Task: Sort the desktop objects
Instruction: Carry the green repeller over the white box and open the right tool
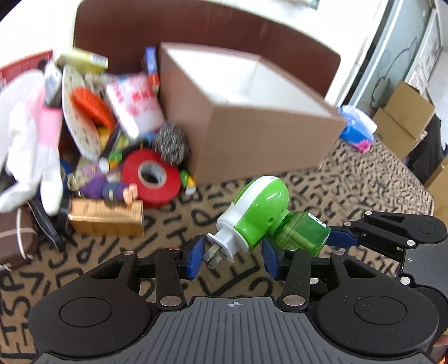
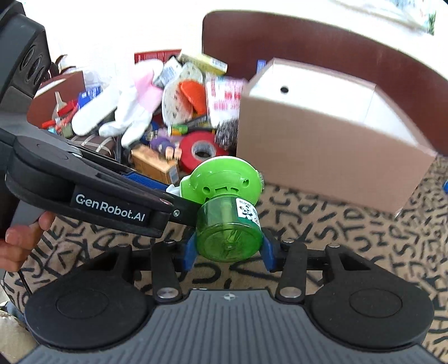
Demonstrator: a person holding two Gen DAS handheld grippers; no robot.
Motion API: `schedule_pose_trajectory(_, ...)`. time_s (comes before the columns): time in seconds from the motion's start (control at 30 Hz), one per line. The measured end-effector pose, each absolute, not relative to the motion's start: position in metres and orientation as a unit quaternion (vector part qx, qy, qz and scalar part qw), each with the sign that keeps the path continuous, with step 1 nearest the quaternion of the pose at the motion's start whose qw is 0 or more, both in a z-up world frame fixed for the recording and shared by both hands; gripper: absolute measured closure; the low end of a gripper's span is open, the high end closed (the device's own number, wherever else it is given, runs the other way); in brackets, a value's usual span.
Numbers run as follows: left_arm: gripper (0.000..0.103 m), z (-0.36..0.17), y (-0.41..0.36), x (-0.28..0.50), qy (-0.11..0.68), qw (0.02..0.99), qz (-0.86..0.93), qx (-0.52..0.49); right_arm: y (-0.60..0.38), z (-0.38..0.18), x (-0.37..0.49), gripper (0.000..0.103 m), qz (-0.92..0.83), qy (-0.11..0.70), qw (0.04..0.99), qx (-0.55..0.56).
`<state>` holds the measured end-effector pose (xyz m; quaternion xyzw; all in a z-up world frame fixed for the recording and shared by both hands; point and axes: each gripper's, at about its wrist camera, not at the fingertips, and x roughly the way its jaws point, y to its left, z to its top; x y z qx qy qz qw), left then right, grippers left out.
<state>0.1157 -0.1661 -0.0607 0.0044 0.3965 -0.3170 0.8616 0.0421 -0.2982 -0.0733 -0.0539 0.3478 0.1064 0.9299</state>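
Observation:
A green and white plug-in mosquito repeller (image 1: pixel 259 212) with a clear green bottle (image 2: pixel 228 232) hangs over the lettered tablecloth (image 1: pixel 350 190). My left gripper (image 1: pixel 231 257) is shut on its white plug end, whose metal prongs stick out by the left pad. My right gripper (image 2: pixel 228 252) is shut on the bottle, one blue pad on each side. In the left wrist view the right gripper (image 1: pixel 333 238) reaches in from the right. The left gripper (image 2: pixel 179 196) comes in from the left in the right wrist view. An open brown cardboard box (image 1: pixel 252 134) stands just behind.
A pile of clutter lies left of the box: red tape roll (image 1: pixel 151 176), steel scourer (image 1: pixel 170 142), white and pink glove (image 1: pixel 28 140), tan carton (image 1: pixel 106 218), brown football (image 2: pixel 53 95). A person's hand (image 2: pixel 19 240) holds the left gripper. A brown chair back (image 1: pixel 196 25) rises behind.

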Motion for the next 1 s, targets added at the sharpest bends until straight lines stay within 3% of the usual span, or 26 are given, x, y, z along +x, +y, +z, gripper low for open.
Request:
schedule_pose_trajectory(0.53,0.054,0.034,-0.197,0.153,0.299,0.898,-0.323,0.0,-0.318,0.02,0.085,0.052,0.067,0.265,0.957,-0.094)
schedule_pose_trajectory(1.0,0.054,0.026,-0.268,0.269,0.347,0.885,-0.31,0.018,-0.374,0.015,0.205,0.052,0.046,0.317,0.944,-0.077)
